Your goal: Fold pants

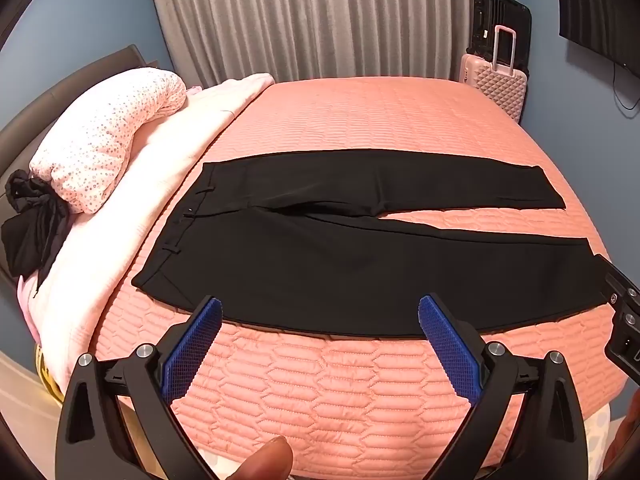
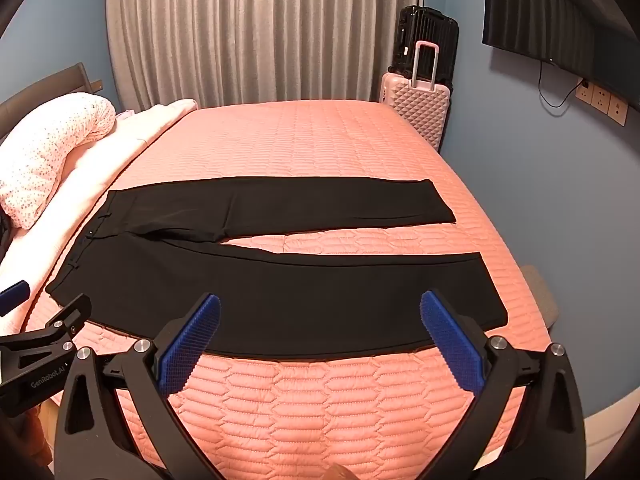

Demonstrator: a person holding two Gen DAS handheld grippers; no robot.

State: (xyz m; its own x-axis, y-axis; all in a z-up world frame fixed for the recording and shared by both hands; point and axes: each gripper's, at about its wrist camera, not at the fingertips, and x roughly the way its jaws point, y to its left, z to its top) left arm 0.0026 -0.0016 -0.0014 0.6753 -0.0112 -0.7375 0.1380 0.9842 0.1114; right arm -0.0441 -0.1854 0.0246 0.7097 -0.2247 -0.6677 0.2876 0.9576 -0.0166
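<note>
Black pants [image 1: 340, 264] lie flat across the pink quilted bed [image 1: 360, 120], waistband to the left and both legs spread apart toward the right. My left gripper [image 1: 320, 312] hovers open above the near edge of the near leg, its blue pads [image 1: 192, 348] wide apart and holding nothing. In the right wrist view the same pants [image 2: 280, 292] stretch across the bed [image 2: 300, 140], and my right gripper [image 2: 320, 312] stands open above the near leg's lower edge, toward the hem end. Nothing is between either pair of fingers.
A speckled pillow [image 1: 108, 136] and pale pink blanket [image 1: 160, 168] lie along the bed's left side, with a black garment [image 1: 32, 228] beside them. A pink suitcase [image 2: 418, 108] and black suitcase [image 2: 428, 40] stand at the far right corner. Grey curtains [image 2: 260, 32] hang behind.
</note>
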